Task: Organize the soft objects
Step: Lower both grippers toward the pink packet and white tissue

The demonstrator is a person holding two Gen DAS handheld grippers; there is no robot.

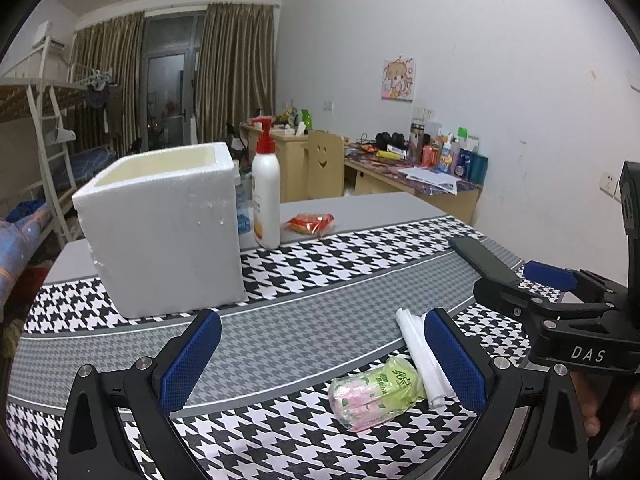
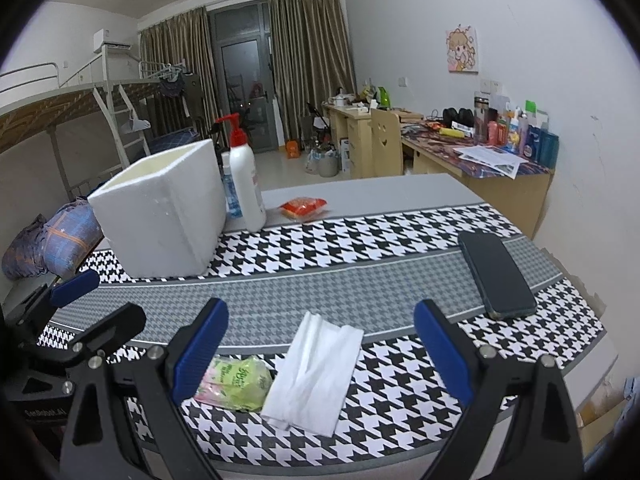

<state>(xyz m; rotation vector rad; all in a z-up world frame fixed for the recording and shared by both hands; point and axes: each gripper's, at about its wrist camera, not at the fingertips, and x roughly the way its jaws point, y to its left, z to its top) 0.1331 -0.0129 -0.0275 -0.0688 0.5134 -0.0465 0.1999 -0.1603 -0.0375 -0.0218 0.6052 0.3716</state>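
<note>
A green and pink tissue pack [image 1: 376, 394] [image 2: 236, 384] lies on the houndstooth table mat, touching a folded white tissue [image 1: 422, 358] [image 2: 316, 372] to its right. My left gripper [image 1: 322, 356] is open above the mat, the pack low between its fingers. My right gripper [image 2: 322, 346] is open too, with the white tissue between its fingers on the mat. A white foam box [image 1: 164, 228] [image 2: 160, 216], top open, stands at the back left. A red-orange snack packet [image 1: 310, 223] [image 2: 303, 207] rests behind the mat. The right gripper's body shows in the left wrist view, at the right.
A white pump bottle [image 1: 266, 190] [image 2: 245, 176] stands right of the box. A black phone [image 2: 496, 276] [image 1: 482, 260] lies on the mat's right side. The table's right edge is close to the phone. Desks, a chair and a bunk bed stand beyond.
</note>
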